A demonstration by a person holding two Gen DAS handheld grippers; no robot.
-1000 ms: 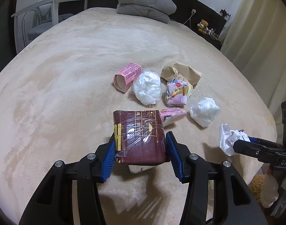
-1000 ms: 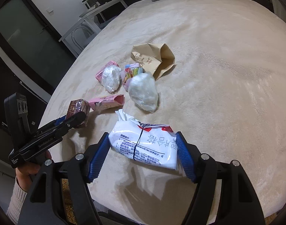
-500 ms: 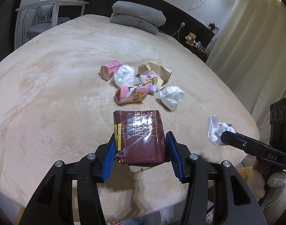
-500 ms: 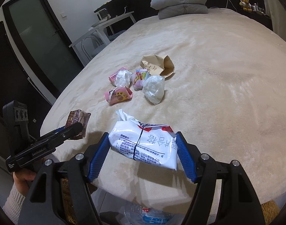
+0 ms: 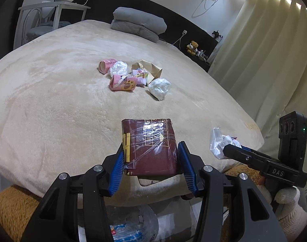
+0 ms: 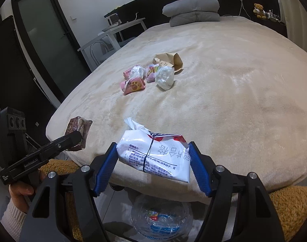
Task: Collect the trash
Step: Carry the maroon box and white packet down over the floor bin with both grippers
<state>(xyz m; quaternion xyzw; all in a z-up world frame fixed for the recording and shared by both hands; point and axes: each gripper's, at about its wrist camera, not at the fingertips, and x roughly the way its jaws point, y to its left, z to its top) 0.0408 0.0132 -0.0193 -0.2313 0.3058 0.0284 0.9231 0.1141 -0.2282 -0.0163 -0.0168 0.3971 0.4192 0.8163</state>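
Note:
My left gripper [image 5: 151,161] is shut on a maroon plastic-wrapped packet [image 5: 150,147], held above the bed's near edge. My right gripper [image 6: 153,163] is shut on a white printed wrapper [image 6: 153,157]; it also shows at the right of the left wrist view [image 5: 220,143]. The maroon packet shows at the left of the right wrist view [image 6: 78,129]. More trash lies mid-bed: two pink packets [image 5: 123,82], a clear plastic wad [image 5: 159,86], a colourful wrapper [image 5: 140,74] and a brown paper bag [image 5: 151,68]. A clear bin bag with trash [image 6: 161,219] sits on the floor below both grippers.
The beige bed cover [image 5: 62,100] fills both views. Grey pillows [image 5: 139,24] lie at the head. A white desk and chair [image 5: 44,20] stand at the left, curtains [image 5: 264,50] at the right. A brown rug [image 6: 290,205] lies by the bed.
Both grippers have pulled back from the trash pile to the bed's foot edge, each still holding its item. The bin bag on the floor has come into view below.

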